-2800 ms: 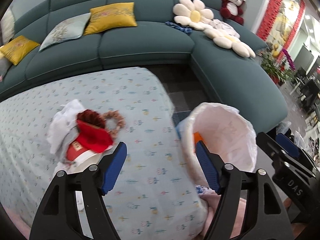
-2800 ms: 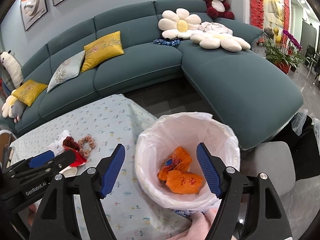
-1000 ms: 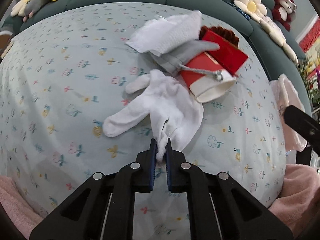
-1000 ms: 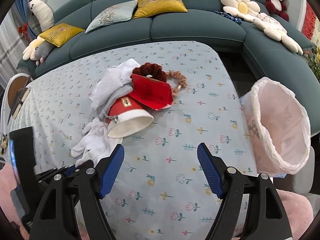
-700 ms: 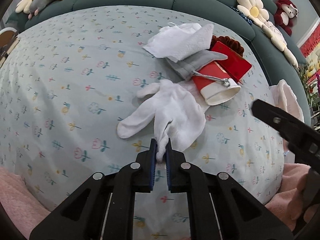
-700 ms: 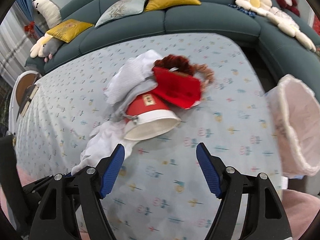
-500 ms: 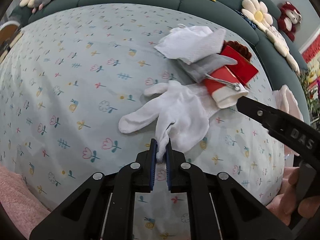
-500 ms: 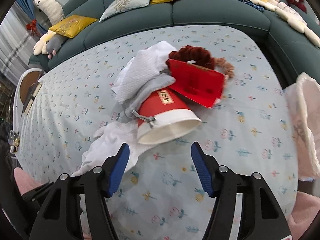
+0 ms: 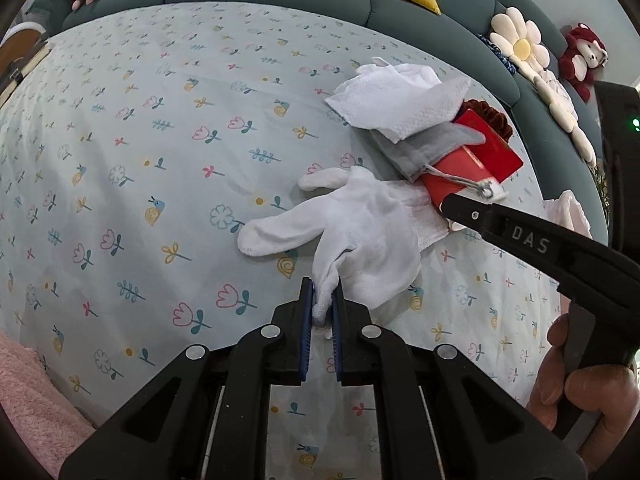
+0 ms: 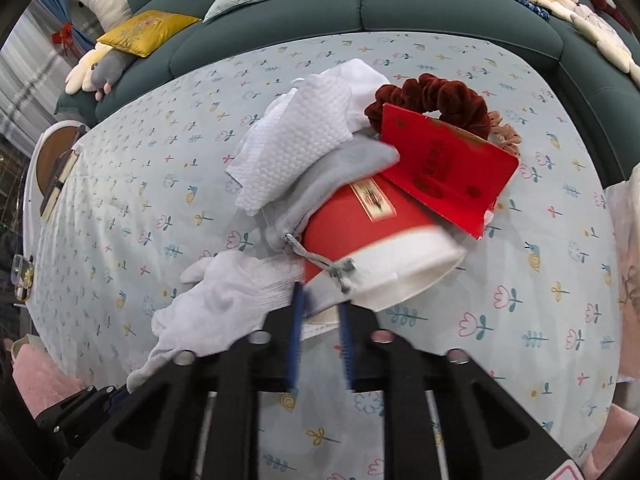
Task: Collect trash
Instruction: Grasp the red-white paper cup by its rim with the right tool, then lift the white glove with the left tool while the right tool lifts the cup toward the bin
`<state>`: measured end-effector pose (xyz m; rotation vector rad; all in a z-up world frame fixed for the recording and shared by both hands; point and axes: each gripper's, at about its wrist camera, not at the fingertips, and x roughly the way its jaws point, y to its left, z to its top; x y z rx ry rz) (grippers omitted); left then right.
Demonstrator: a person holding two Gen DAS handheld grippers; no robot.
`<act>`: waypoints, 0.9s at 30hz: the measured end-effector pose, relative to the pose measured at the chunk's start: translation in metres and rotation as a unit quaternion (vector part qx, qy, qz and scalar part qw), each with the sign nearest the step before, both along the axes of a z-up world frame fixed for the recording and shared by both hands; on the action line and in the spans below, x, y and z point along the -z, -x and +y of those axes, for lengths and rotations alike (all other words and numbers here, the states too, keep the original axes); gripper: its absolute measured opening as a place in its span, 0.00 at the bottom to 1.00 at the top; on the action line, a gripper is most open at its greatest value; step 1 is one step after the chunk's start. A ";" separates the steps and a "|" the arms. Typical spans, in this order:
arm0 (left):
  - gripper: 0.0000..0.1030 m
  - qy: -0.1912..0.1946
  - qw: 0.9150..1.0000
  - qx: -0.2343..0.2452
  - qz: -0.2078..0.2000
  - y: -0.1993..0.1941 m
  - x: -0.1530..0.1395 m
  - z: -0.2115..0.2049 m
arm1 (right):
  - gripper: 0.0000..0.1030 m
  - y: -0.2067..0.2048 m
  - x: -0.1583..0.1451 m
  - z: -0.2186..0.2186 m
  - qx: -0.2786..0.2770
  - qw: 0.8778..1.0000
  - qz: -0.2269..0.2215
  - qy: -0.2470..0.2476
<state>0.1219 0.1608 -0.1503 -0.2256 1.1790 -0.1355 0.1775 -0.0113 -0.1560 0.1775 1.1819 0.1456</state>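
Two grippers over floral table (image 9: 120, 128), teal sofa (image 10: 400, 4) behind. Left gripper (image 9: 321, 300) pinches glove (image 9: 360, 224); right gripper (image 10: 322, 308), wide earlier, has just closed on cup (image 10: 372, 236) rim.

Black left gripper (image 9: 322, 300), blue-padded jaws, silver screws; right gripper (image 9: 540, 240) marked "DAS".

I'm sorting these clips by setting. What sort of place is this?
Most likely a home living room: a teal sectional sofa with yellow cushions, plush toys, and a table under a floral cloth holding litter.
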 end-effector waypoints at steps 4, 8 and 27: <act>0.08 0.000 1.000 0.002 -0.007 0.003 -0.009 -0.003 | 0.03 0.007 -0.011 -0.006 0.001 1.000 -0.013 -0.005; 0.08 0.005 1.000 0.012 -0.022 0.008 -0.025 -0.013 | 0.03 0.020 -0.030 -0.017 0.001 0.999 -0.033 -0.008; 0.08 0.026 0.991 0.095 -0.096 0.020 -0.113 -0.125 | 0.03 0.089 -0.126 -0.155 0.093 0.986 -0.139 -0.024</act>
